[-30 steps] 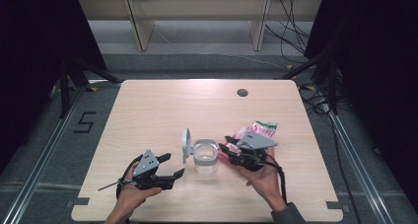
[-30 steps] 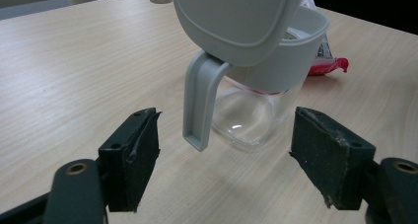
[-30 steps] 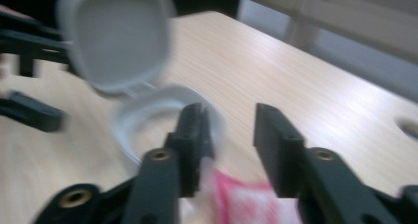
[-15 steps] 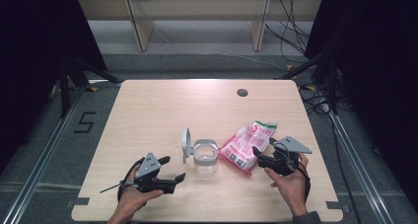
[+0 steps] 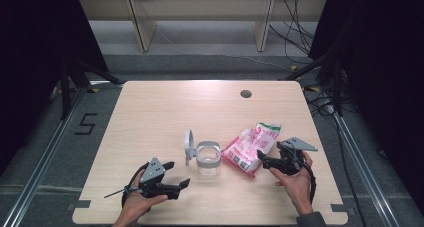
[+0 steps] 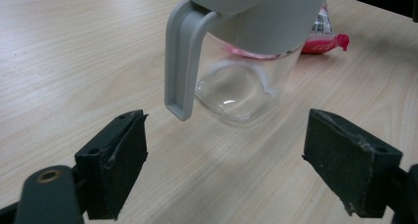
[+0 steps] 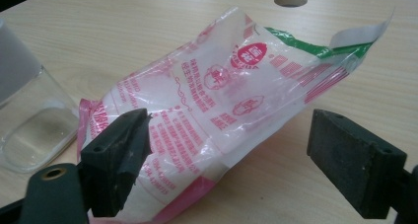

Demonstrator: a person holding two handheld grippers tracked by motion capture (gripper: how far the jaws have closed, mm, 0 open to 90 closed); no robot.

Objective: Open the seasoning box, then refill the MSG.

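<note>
A clear jar with a grey collar and handle stands mid-table, its grey lid flipped up at its left. A pink and white plastic bag lies just right of it. My left gripper rests left of the jar and points at it; its jaws have just been opening and stand open, with nothing between them. In the left gripper view the jar's handle is just ahead of them. My right gripper sits at the bag's right end; its jaws have just been opening and stand open, pressing nothing, with the bag lying ahead.
A round cable hole sits near the table's far edge. Bare wood stretches behind the jar. Cables and shelf legs lie on the floor beyond the table. The table's front edge is close behind both hands.
My right gripper has let go of the bag and drawn back to the right and down. The bag now lies flat beside the jar. The left gripper has hardly moved.
</note>
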